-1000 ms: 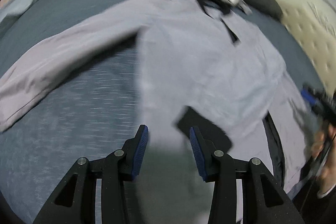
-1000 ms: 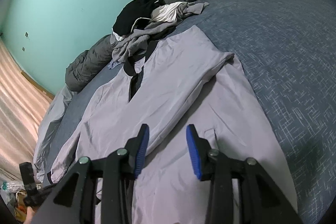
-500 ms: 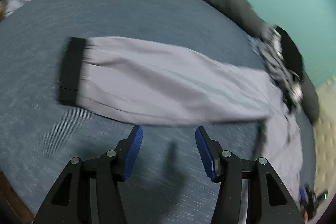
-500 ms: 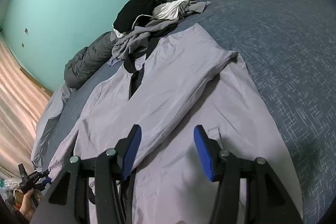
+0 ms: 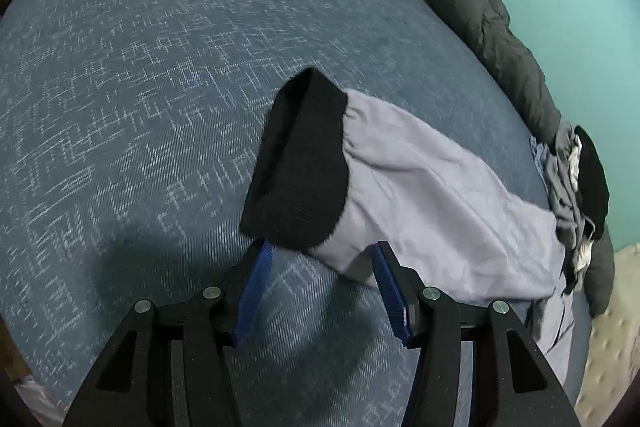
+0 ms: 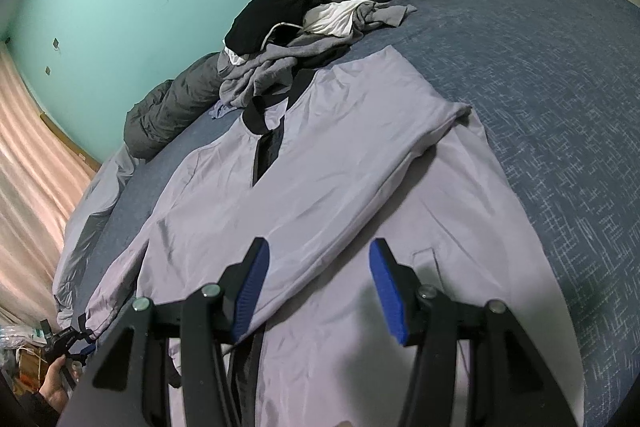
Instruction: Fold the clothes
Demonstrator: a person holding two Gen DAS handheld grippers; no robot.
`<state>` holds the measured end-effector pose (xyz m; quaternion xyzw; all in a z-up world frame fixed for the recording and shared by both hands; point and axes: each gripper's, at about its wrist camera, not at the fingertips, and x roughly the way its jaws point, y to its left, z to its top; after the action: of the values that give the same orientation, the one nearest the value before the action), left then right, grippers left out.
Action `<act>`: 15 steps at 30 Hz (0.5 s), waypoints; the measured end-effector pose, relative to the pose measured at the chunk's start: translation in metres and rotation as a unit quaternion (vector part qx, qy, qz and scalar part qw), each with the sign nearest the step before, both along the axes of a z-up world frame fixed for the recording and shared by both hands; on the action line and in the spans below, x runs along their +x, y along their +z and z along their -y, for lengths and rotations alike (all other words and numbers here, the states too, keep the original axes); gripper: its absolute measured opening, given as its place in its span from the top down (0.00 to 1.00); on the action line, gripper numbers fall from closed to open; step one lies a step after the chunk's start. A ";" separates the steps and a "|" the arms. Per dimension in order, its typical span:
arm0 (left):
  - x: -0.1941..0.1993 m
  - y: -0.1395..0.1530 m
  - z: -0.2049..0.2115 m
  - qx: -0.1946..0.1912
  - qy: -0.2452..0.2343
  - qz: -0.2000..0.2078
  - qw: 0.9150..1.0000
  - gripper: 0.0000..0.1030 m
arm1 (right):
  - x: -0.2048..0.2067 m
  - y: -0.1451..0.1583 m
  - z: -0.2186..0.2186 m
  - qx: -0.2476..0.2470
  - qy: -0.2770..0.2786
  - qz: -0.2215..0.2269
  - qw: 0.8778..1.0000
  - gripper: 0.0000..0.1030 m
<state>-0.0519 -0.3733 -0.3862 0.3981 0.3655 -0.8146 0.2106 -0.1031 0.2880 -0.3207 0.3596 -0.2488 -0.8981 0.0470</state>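
left claw (image 5: 322,259) wide, empty, at black cuff (image 5: 298,163) of lilac jacket (image 6: 320,187) sleeve, frame centre. right claw (image 6: 316,259) wide, empty, over jacket spread across bed (image 6: 540,75). clothes pile (image 6: 288,39) upper centre.

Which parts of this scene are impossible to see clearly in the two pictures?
- Right wrist view: the lilac jacket's hem is hidden behind the right tongs and cut by the bottom edge.
- Right wrist view: the left tongs are too small to judge.
- Left wrist view: the black cuff's near edge is covering the left tongs' fingertips; contact is unclear.
- Both views: the clothes pile's lower items are covered.
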 end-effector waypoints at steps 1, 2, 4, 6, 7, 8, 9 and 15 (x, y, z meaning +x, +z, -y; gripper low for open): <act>-0.004 0.000 0.002 -0.003 -0.002 -0.001 1.000 0.45 | 0.000 0.000 0.001 0.002 0.000 -0.001 1.000 0.49; -0.009 0.000 0.003 -0.008 -0.006 -0.001 1.000 0.45 | 0.000 0.001 0.002 0.003 0.001 -0.003 1.000 0.49; -0.017 0.000 0.005 -0.015 -0.010 0.001 1.000 0.45 | -0.002 0.001 0.004 0.007 0.004 -0.004 1.000 0.49; -0.025 0.001 0.007 -0.019 -0.010 -0.001 1.000 0.57 | -0.003 0.001 0.005 0.008 0.005 -0.004 1.000 0.49; -0.028 0.003 0.008 -0.022 -0.009 -0.002 1.000 0.68 | -0.003 0.001 0.005 0.009 0.006 -0.004 1.000 0.49; -0.029 0.007 0.008 -0.027 -0.012 -0.005 1.000 0.72 | -0.003 0.001 0.005 0.009 0.006 -0.004 1.000 0.49; -0.029 0.013 0.008 -0.032 -0.017 -0.010 0.999 0.74 | -0.004 0.000 0.005 0.010 0.007 -0.003 1.000 0.49; -0.048 0.063 -0.014 -0.061 -0.063 -0.062 0.994 0.80 | -0.006 -0.001 0.005 0.011 0.011 -0.004 1.000 0.49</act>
<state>-0.0999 -0.3590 -0.3236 0.3554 0.3019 -0.8700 0.1600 -0.1091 0.2829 -0.3219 0.3594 -0.2353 -0.9014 0.0538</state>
